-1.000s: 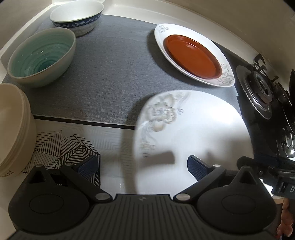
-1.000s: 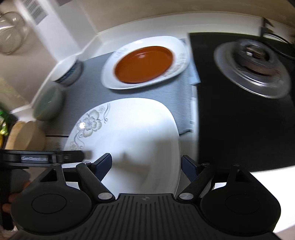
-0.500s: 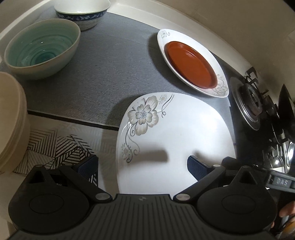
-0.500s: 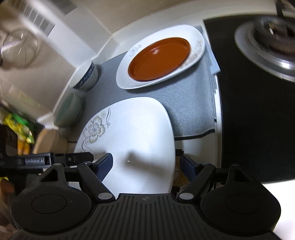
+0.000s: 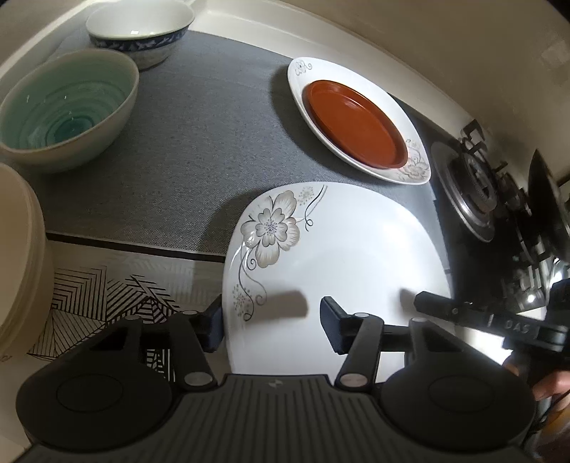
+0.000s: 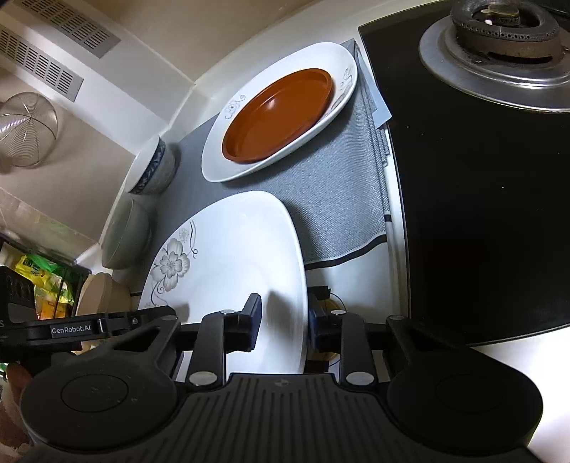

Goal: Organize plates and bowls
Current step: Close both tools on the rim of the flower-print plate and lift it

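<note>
Plate, white floral (image 5: 338, 256): near rim now pinched between jaws of left gripper (image 5: 272, 326) and right gripper (image 6: 283, 324), both wide apart a second ago; overlaps grey mat (image 5: 199, 142), seemingly ready for lifting onto stacked plates.

A white counter (image 5: 228, 21) carries a grey mat (image 5: 199, 142), a black-lined patterned mat (image 5: 99, 292) and a black hob (image 6: 481, 213).

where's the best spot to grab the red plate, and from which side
Grip the red plate by its raised rim at the near edge, coming from the front. It sits nested inside the white flowered plate, so only the upstanding lip is free for the jaws to pinch.
</note>
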Demonstrator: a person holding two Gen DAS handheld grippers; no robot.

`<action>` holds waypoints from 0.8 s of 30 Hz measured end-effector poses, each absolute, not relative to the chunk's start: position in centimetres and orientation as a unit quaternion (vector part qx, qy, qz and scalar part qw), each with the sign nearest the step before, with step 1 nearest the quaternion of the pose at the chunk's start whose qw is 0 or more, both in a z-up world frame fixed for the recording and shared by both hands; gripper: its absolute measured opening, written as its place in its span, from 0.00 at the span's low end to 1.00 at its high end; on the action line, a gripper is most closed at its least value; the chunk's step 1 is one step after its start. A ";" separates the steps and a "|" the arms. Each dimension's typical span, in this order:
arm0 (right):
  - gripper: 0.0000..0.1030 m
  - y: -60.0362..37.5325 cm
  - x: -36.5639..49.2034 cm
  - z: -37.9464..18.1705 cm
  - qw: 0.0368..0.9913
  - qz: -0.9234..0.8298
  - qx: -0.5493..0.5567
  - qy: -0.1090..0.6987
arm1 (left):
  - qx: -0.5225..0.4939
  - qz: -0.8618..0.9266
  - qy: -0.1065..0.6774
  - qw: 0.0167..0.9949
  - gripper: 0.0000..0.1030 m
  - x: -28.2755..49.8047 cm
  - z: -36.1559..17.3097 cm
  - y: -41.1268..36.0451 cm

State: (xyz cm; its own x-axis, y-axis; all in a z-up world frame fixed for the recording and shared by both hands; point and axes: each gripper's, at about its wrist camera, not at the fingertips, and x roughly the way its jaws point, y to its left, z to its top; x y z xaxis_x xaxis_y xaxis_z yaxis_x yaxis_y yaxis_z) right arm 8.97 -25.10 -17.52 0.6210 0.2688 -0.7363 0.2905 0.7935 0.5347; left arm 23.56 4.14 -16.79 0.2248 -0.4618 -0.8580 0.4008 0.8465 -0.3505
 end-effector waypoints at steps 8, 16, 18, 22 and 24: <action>0.19 -24.8 9.0 -17.3 0.841 -0.006 0.309 0.445 | -0.085 -0.282 0.563 0.772 0.56 24.4 -16.6 5.8; 0.19 -25.2 9.1 -15.5 0.848 -0.009 0.306 0.432 | -0.096 -0.290 0.555 0.774 0.56 24.5 -15.3 5.4; 0.19 -25.4 9.1 -14.9 0.850 -0.011 0.307 0.428 | -0.099 -0.292 0.552 0.774 0.56 24.5 -14.8 5.4; 0.19 -25.7 9.3 -13.7 0.854 -0.013 0.303 0.422 | -0.097 -0.295 0.547 0.777 0.56 24.8 -13.6 4.8; 0.19 -25.8 9.5 -13.2 0.856 -0.016 0.305 0.418 | -0.095 -0.297 0.544 0.779 0.56 25.1 -13.1 4.5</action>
